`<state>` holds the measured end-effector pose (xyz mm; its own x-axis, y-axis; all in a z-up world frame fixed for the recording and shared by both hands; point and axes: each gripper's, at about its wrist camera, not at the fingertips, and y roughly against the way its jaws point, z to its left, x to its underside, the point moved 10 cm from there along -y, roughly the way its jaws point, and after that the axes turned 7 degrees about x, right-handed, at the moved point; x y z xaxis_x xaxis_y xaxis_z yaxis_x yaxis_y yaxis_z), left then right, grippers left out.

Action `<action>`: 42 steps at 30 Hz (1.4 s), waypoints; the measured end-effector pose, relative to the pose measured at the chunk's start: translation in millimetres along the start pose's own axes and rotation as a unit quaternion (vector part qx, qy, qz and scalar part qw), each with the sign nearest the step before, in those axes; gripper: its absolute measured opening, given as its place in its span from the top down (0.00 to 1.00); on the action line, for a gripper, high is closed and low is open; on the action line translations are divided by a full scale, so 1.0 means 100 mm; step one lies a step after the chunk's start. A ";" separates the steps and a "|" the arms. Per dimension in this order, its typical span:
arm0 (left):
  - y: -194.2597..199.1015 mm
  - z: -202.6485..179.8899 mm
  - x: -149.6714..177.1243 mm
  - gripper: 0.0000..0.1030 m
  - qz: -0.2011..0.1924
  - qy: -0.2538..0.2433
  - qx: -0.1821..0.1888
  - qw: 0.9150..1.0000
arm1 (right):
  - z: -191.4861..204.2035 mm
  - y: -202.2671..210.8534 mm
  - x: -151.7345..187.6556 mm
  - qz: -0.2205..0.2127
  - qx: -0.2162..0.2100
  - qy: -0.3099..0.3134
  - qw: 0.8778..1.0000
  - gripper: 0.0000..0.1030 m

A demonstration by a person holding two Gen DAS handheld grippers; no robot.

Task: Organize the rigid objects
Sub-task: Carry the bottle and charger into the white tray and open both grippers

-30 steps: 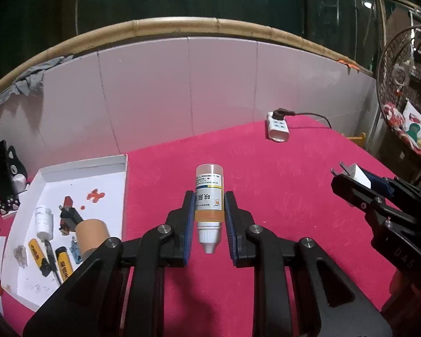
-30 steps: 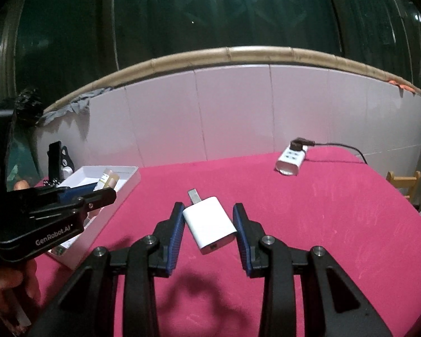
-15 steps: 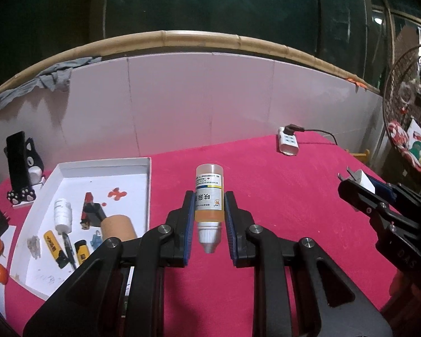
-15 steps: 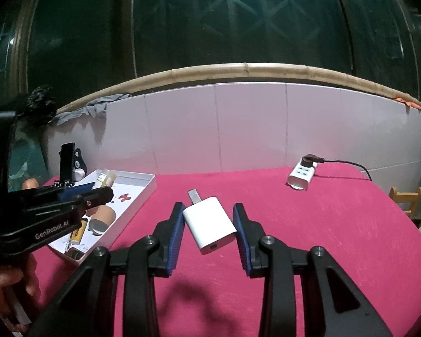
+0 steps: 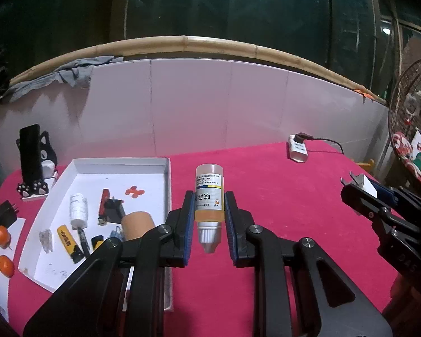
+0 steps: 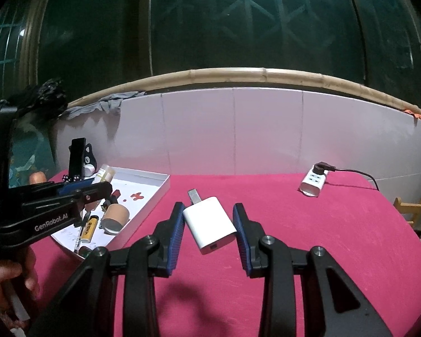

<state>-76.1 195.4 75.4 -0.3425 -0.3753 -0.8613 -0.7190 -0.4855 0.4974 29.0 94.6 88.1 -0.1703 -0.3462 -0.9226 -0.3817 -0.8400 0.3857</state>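
A red cloth-covered table [image 5: 266, 185] fills both wrist views, backed by a low white tiled wall with dark windows above.

The left gripper [image 5: 209, 224] is clamped on a small dropper bottle [image 5: 209, 196] of amber liquid, held cap-end toward the camera, its printed label facing up. The bottle is lifted above the cloth, just right of a white cardboard tray [image 5: 168, 174].

The tray's right wall lies directly beside the left gripper. Inside it sit a cardboard tube [image 5: 137, 221], a white pill bottle [image 5: 78, 210], a yellow lighter [image 5: 66, 237], a red lighter [image 5: 105, 200], a black plug and a few smaller bits too small to name. Left of the tray a black phone [image 5: 29, 154] leans in a cat-shaped stand [image 5: 46, 151], with small oranges [image 5: 1, 236] at the table's edge.

The right gripper [image 6: 207, 230] grips a white USB charger block [image 6: 209, 229] at an angle, its port facing the camera and its metal plug pointing away, raised over bare cloth right of the tray.

A white power strip [image 6: 313, 184] with a black plug and cable lies far back on the right, well apart from both grippers.
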 end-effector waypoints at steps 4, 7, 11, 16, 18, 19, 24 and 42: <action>0.05 0.11 0.00 0.81 -0.004 0.009 -0.006 1.000 | 0.10 -0.01 -0.04 -0.003 -0.008 0.008 1.000 0.67; 0.08 0.19 0.01 0.81 -0.006 0.016 -0.009 1.000 | 0.19 -0.01 -0.05 -0.004 -0.015 0.016 1.000 0.67; 0.13 0.29 0.01 0.81 -0.009 0.023 -0.014 1.000 | 0.31 -0.02 -0.06 -0.003 -0.023 0.026 0.999 0.67; 0.20 0.42 0.03 0.81 -0.013 0.033 -0.021 0.999 | 0.46 -0.04 -0.11 -0.004 -0.032 0.039 0.999 0.67; 0.22 0.48 0.04 0.81 -0.014 0.036 -0.024 0.999 | 0.51 -0.04 -0.12 -0.005 -0.034 0.043 0.998 0.67; 0.23 0.50 0.04 0.81 -0.014 0.037 -0.025 0.999 | 0.55 -0.04 -0.13 -0.006 -0.036 0.046 0.998 0.67; 0.28 0.60 0.05 0.81 -0.015 0.044 -0.030 0.998 | 0.68 -0.06 -0.13 -0.005 -0.044 0.056 0.997 0.67; 0.46 1.30 0.13 0.81 -0.023 0.089 -0.072 0.993 | 1.31 -0.30 -0.24 0.010 -0.084 0.090 0.992 0.66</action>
<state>-192.3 270.5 73.8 -0.1885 -0.4777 -0.8581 -0.6325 -0.6093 0.4782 -74.1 182.5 100.5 -0.0049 -0.4197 -0.9077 -0.2214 -0.8847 0.4102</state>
